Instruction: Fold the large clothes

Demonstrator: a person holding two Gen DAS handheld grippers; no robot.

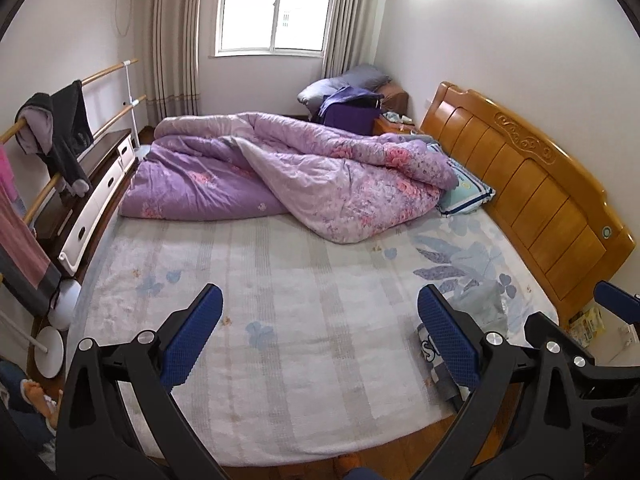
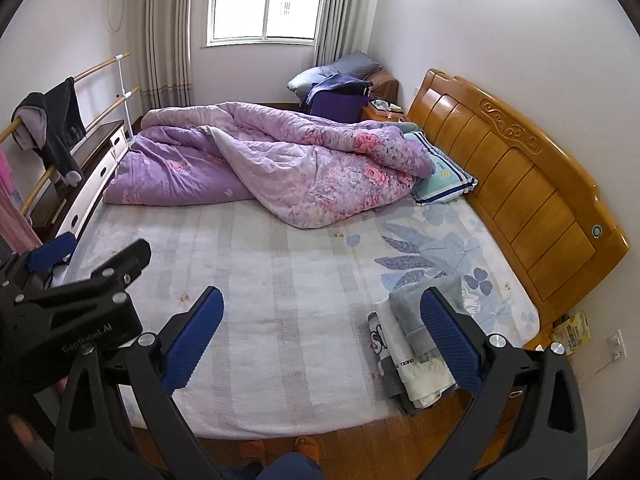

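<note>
A stack of folded clothes [image 2: 416, 344], grey on top with white and dark pieces under it, lies at the bed's near right corner. In the left wrist view the same stack [image 1: 480, 304] peeks out behind the right finger. My left gripper [image 1: 320, 336] is open above the pale bedsheet [image 1: 280, 300], nothing between its blue pads. My right gripper [image 2: 322, 336] is open too, its right finger in front of the stack, not touching it as far as I can see. The left gripper [image 2: 80, 280] also shows at the left edge of the right wrist view.
A crumpled purple floral quilt [image 1: 312, 168] covers the far half of the bed. A wooden headboard [image 1: 532, 196] runs along the right, a pillow [image 1: 466, 192] beside it. A rail with hanging garments [image 1: 56, 132] and a drawer unit [image 1: 96, 196] stand at the left.
</note>
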